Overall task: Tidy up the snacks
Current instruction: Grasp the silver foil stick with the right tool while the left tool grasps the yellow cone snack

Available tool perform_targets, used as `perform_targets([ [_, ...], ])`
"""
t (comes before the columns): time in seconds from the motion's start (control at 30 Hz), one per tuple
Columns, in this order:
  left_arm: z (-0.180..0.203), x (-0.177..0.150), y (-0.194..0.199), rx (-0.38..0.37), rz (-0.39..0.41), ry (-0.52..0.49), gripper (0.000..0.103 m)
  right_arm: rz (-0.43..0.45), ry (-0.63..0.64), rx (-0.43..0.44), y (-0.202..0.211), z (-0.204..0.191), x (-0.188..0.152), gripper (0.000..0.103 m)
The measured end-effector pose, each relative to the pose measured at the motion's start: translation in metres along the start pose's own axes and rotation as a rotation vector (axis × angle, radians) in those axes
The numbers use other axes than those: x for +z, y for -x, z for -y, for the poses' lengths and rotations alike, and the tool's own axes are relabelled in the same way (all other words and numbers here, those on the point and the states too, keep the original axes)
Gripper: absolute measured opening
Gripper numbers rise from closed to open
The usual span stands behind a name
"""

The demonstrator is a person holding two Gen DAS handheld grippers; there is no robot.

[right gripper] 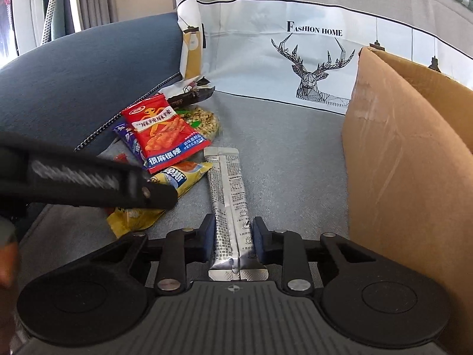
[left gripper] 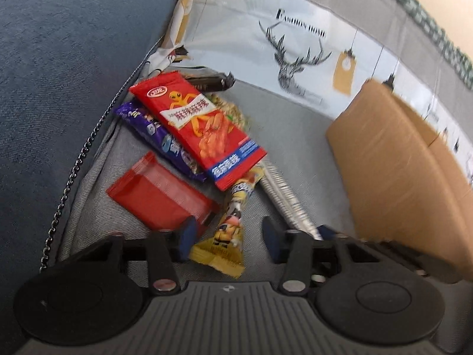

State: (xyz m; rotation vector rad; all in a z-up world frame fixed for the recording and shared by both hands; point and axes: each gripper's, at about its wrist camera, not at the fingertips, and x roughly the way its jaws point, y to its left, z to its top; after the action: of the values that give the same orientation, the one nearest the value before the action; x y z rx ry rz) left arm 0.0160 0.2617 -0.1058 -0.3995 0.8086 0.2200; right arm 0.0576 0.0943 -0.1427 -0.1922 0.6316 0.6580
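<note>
Silver stick sachet [right gripper: 229,204]: laid flat on the grey sofa seat [right gripper: 295,162], long axis running away from the right gripper [right gripper: 233,238], near end clamped between its pads. Yellow snack packet [left gripper: 229,230]: lengthwise between the half-parted, untouching left gripper [left gripper: 227,236] pads. Cardboard box [right gripper: 408,162] stands rightward.

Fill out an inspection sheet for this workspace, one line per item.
Surface: grey sofa seat, blue cushion at left.
Job's things: red snack packet on top of a pile with purple packet; yellow packet; flat red packet; silver stick sachet; cardboard box at right.
Clutter: nothing seen.
Grippers: left gripper astride the yellow packet, pads apart from it; right gripper shut on the silver stick sachet.
Cables: black chain along the cushion edge.
Surroundings: deer-print cover behind.
</note>
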Motion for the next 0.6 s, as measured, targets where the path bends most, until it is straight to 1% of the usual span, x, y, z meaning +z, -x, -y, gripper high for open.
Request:
perform_targets([
  [0.03, -0.001, 0.000, -0.001, 0.009, -0.005, -0.002, 0.026, 0.000, 0.006, 0.000, 0.002, -0.001, 0.000, 0.028],
  [0.07, -0.002, -0.001, -0.001, 0.004, -0.008, 0.006, 0.019, 0.001, 0.015, 0.000, 0.005, -0.001, -0.001, 0.028],
  [0.13, -0.004, -0.001, 0.002, -0.010, -0.002, 0.021, 0.016, -0.001, 0.030, 0.004, 0.011, -0.003, -0.002, 0.027],
  [0.23, -0.006, -0.002, 0.011, -0.038, 0.009, 0.038, 0.014, -0.008, 0.043, 0.013, 0.023, -0.003, -0.005, 0.027],
  [0.33, -0.009, -0.005, 0.021, -0.087, 0.005, 0.071, 0.014, -0.021, 0.053, 0.025, 0.038, -0.004, -0.011, 0.027],
  [0.43, -0.011, -0.004, 0.029, -0.115, -0.037, 0.095, 0.014, -0.031, 0.063, 0.037, 0.055, -0.006, -0.019, 0.026],
  [0.53, -0.013, -0.003, 0.036, -0.116, -0.095, 0.108, 0.014, -0.049, 0.055, 0.043, 0.069, -0.004, -0.027, 0.026],
  [0.6, -0.012, -0.005, 0.041, -0.102, -0.118, 0.107, 0.014, -0.072, 0.052, 0.057, 0.075, -0.004, -0.031, 0.026],
])
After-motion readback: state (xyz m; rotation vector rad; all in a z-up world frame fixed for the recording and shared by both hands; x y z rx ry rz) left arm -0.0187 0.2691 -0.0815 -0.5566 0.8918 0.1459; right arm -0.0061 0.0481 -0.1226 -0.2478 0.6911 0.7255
